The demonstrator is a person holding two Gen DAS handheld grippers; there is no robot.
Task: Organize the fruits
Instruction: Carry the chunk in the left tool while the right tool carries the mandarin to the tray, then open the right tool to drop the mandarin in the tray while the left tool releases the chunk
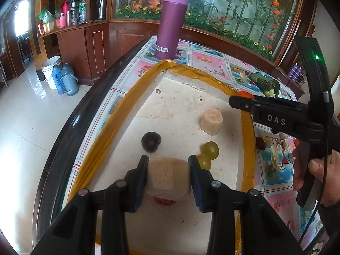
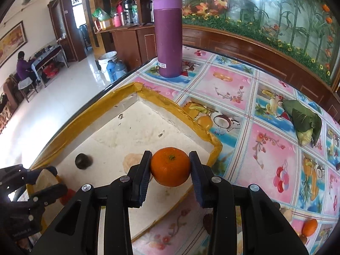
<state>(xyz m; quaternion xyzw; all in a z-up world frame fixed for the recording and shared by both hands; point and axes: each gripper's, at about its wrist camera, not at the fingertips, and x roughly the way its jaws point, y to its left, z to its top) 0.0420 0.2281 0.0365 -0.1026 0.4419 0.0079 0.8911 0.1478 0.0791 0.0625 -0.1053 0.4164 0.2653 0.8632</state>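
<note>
Right wrist: claw (image 2: 170, 167) around orange (image 2: 170, 166).

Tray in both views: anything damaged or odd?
Yes. The white foam tray is worn: its floor is pitted and stained, and the yellow tape along its rim is wrinkled and uneven. Nothing has spilled.

1. Bright daylight enters through the doorway (image 1: 21, 17) at far left, glaring on the glossy floor (image 1: 25, 127).
2. Fisheye bending curves every edge; corners vignette to black.
3. The clamped beige block (image 1: 167, 177) is blurred.
</note>
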